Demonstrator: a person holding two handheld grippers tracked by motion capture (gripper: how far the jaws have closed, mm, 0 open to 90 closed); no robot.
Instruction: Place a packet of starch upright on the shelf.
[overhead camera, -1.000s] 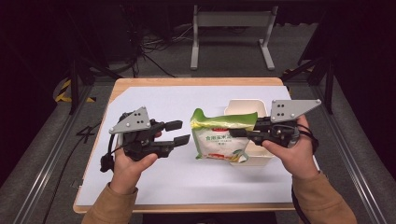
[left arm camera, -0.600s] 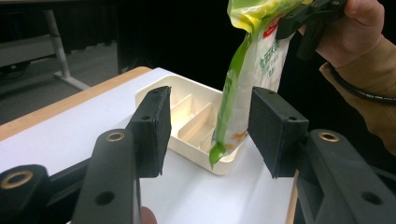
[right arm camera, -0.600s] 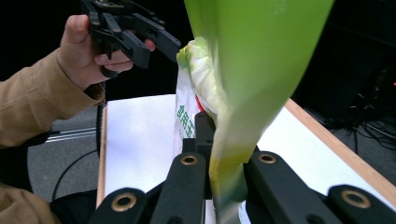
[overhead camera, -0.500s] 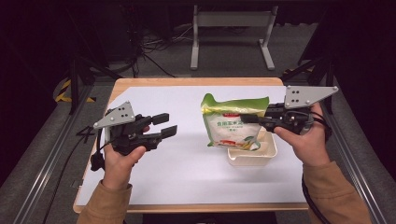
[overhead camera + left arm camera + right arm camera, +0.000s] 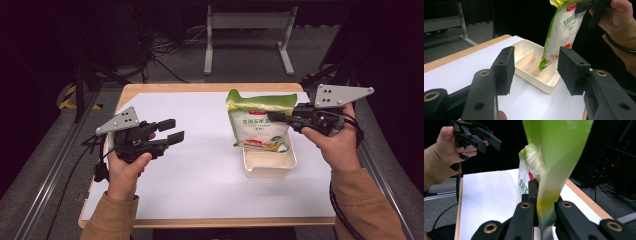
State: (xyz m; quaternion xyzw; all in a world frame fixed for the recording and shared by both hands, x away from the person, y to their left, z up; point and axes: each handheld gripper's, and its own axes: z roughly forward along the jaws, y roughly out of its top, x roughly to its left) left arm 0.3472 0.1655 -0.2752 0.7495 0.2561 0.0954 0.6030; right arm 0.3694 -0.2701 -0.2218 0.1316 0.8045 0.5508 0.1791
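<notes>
White-topped table (image 5: 200, 190): we hold the cornstarch bag (image 5: 260, 125) upright, long axis vertical, right gripper (image 5: 278, 118) clamped on its top edge, bottom in the divided tray (image 5: 270, 165); left gripper (image 5: 170, 131), jaws apart, at nine o'clock.

Bag (image 5: 260, 125) hanging over the tray (image 5: 270, 162) on the table's (image 5: 200, 200) right half, its bottom corner in a tray compartment; left gripper (image 5: 167, 132) well apart on the left

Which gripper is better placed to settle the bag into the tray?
Right, most likely. The right gripper is shut on the green-and-white food bag, whose bottom corner hangs in the cream divided tray. The left gripper is open, apart over the white mat.
</notes>
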